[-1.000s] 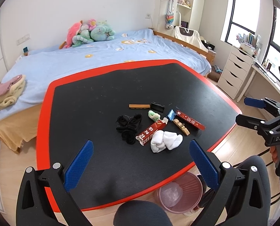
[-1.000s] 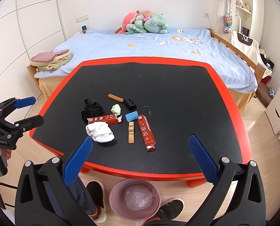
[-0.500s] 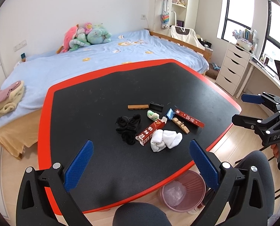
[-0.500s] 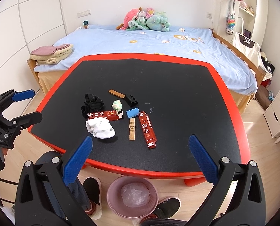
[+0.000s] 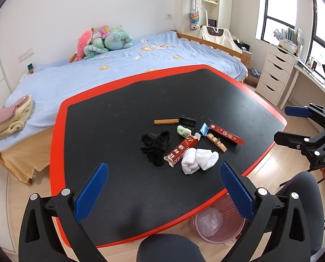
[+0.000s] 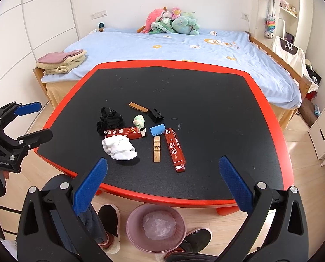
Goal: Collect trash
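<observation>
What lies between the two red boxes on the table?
In the right wrist view, a blue clip and a wooden clothespin lie between the red boxes.

On the right gripper [image 5: 293, 124] body we read "DAS", cut by the picture edge. On the left gripper [image 6: 33, 120] body we read "GenRobot.AI". The two red boxes [image 6: 174, 149] near the white sock [image 6: 119, 148] carry white characters, which we cannot read.
</observation>
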Tool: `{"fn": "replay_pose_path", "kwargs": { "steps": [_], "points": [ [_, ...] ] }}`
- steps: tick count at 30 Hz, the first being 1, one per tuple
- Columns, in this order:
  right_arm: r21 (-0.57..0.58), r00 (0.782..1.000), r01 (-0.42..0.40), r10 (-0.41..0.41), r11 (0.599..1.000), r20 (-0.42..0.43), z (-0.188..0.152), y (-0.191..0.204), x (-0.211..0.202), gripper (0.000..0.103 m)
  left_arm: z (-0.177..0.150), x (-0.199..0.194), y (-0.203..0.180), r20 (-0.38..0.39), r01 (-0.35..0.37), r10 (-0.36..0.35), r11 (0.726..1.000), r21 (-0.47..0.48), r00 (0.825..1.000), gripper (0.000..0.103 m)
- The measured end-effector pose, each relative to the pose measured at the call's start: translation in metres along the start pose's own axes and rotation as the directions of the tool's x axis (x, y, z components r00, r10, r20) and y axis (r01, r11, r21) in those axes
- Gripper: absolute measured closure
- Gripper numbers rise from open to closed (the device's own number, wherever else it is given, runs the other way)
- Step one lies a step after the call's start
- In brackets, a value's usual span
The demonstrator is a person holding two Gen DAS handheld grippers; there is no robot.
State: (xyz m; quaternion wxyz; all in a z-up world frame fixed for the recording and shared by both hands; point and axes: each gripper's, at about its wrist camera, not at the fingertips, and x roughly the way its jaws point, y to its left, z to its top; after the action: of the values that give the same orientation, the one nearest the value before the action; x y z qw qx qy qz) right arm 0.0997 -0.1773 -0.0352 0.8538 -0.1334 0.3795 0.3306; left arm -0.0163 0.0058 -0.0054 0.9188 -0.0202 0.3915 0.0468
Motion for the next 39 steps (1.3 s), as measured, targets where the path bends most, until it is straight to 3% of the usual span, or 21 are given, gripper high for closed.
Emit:
{"fn": "replay_pose_path", "kwargs": {
  "steps": [26, 39],
  "points": [
    [0.004, 1.0, 0.0, 0.0, 1.0, -0.012, -0.0041, 0.0003, 0.0029, 0.003, 0.0029, 0.0038, 0.0015, -0.02, 0.012, -0.012, 1.0, -0.022, 1.0, 0.005],
    [0.004, 1.0, 0.0, 0.0, 1.0, -0.012, -0.0039, 0.0008, 0.003, 0.003, 0.0014, 0.0, 0.0008, 0.007, 0.027, -0.027, 0.999, -0.037, 1.0, 0.005]
  ]
}}
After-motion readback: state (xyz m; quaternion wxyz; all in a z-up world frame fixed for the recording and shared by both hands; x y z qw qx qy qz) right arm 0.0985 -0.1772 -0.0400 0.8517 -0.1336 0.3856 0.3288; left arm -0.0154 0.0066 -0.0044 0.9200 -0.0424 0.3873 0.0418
